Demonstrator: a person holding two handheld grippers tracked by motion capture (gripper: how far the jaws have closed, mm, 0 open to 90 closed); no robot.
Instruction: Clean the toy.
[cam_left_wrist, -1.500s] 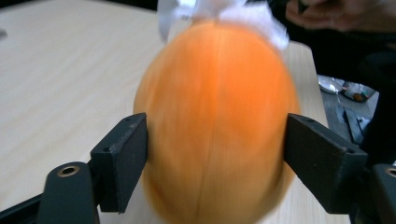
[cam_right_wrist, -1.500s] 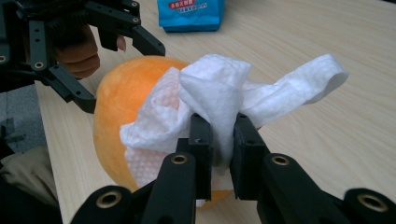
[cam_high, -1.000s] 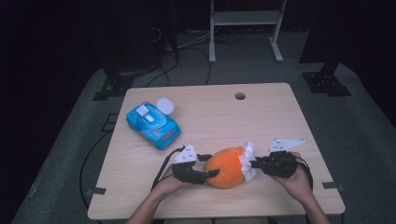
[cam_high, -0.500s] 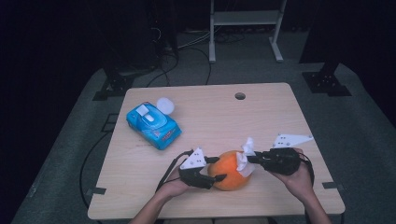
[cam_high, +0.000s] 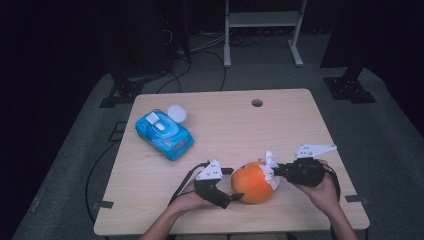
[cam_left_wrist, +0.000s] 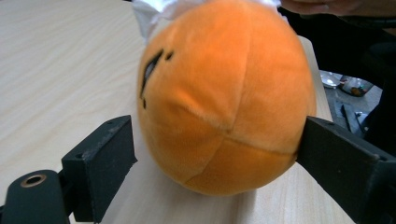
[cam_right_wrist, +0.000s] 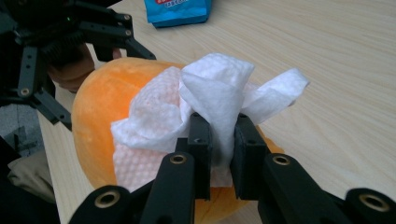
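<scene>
An orange plush ball rests on the wooden table near its front edge. My left gripper has its jaws spread wide around the ball's left side. In the left gripper view both jaws of that gripper press on the ball. My right gripper comes in from the right, shut on a crumpled white tissue. In the right gripper view the tissue bunches up between the jaws of the right gripper and lies against the ball.
A blue wipes pack with a white lid lies at the table's left, with a small white round object just behind it. A cable hole sits near the far edge. Dark stands and cables surround the table.
My left gripper has moved right, and its jaws now sit around the ball. The ball has shifted slightly right. The right gripper with the tissue has barely moved.
</scene>
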